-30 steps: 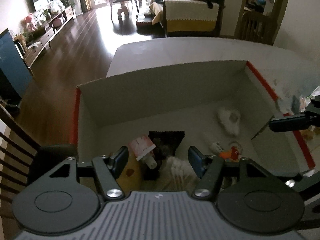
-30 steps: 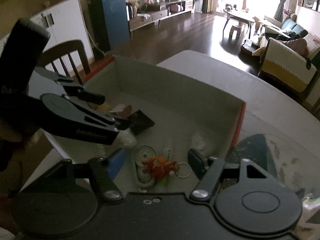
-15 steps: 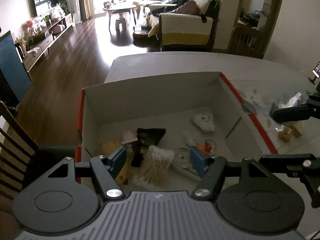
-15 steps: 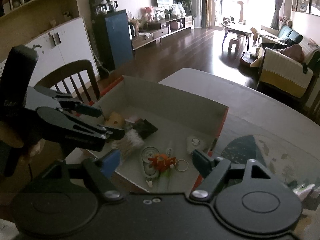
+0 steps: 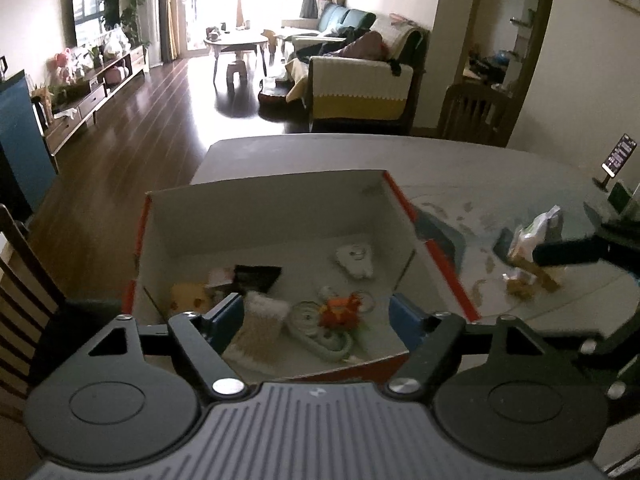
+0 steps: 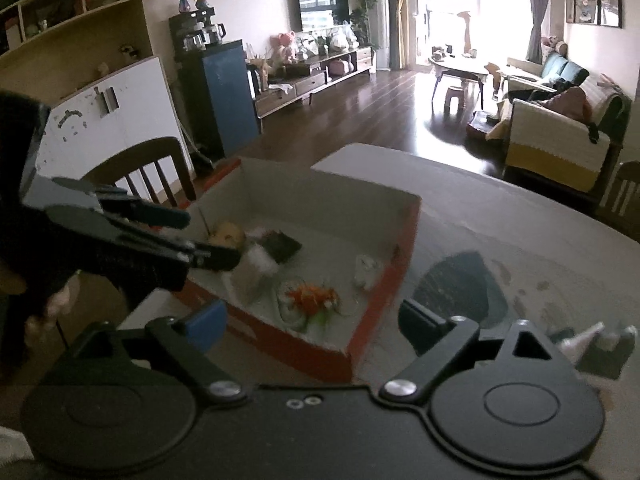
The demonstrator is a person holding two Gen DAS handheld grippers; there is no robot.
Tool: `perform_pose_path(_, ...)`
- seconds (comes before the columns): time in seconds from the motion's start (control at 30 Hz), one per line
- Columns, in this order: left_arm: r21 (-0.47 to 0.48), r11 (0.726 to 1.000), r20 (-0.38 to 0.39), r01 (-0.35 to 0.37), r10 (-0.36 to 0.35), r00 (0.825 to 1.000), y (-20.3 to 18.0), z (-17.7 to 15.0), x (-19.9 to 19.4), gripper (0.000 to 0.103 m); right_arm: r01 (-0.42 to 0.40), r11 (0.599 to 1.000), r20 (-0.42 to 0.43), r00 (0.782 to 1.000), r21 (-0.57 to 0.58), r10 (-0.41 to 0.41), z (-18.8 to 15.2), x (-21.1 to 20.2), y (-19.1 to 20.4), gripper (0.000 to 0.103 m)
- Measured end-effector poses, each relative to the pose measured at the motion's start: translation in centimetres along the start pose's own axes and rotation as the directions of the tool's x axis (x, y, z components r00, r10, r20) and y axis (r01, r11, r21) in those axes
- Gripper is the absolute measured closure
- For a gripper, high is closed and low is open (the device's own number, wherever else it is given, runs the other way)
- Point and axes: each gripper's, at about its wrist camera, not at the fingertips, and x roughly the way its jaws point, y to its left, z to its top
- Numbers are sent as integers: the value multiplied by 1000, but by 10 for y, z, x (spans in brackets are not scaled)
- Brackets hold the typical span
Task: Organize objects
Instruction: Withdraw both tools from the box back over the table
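Observation:
A shallow cardboard box [image 5: 260, 216] with red outer sides sits on the table. Inside lie a pack of cotton swabs [image 5: 260, 320], an orange toy keychain [image 5: 340, 312], a white round case [image 5: 316, 332], a white plush piece [image 5: 356, 258], a black packet [image 5: 256, 276] and a yellow item [image 5: 186, 298]. My left gripper [image 5: 316, 316] hovers open above the box's near edge, holding nothing. My right gripper [image 6: 314, 320] is open and empty over the box's [image 6: 320, 200] near right corner. The orange keychain [image 6: 314, 296] shows between its fingers, below them.
Snack packets [image 5: 536, 236] and small wrapped items [image 5: 520, 284] lie on the grey table right of the box, with more wrappers [image 6: 592, 340]. A dark mat [image 6: 456, 284] lies beside the box. A wooden chair [image 6: 148, 168] stands at the table's left; a phone stand [image 5: 618, 156] far right.
Both grippers have risen and drawn back from inside the box. The cotton swab pack stays lying in the box below the left gripper. Both jaws remain open.

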Motion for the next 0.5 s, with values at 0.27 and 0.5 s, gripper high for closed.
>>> perform_pose_path(0.27,0,999,-13,49,-49,999,-40,-6,10,19,44,996,-28,999,78,-42,-31,-15,-38,10)
perform_pose_path(0.5,41,993,-19,110,-109,994,-91,-13,26,7,110,983,-55,993,146,-103,-63,-33,-85,10)
